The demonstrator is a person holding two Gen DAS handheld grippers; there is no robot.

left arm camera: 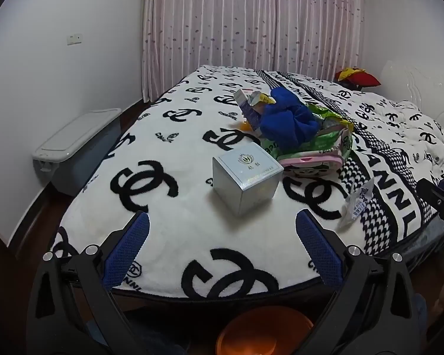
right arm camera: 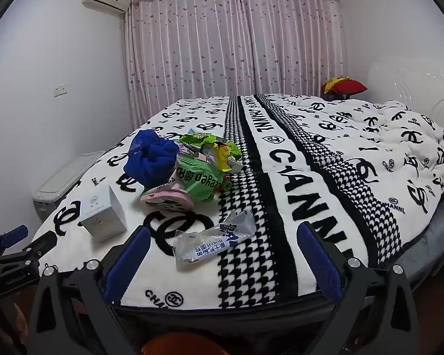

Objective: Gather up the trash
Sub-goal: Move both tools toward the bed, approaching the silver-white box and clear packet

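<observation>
Both grippers released, nothing held. Right gripper [right arm camera: 222, 254] hovers over clear wrapper [right arm camera: 213, 241] at near bed edge: drop low, pinch flat film w/o snagging blanket [right arm camera: 370, 207]. Left gripper [left arm camera: 222, 245] faces silver box [left arm camera: 245, 177]. Blue cloth [right arm camera: 151, 159] sits on green packets [right arm camera: 198, 183] behind. Orange bin [left arm camera: 260, 334] below.

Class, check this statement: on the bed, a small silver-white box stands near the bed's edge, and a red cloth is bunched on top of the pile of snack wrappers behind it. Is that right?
Not quite. The cloth bunched on the wrapper pile is blue, not red; both wrist views show this. The rest holds: the small silver-white box stands near the edge of the bed, in front of the pile.
</observation>
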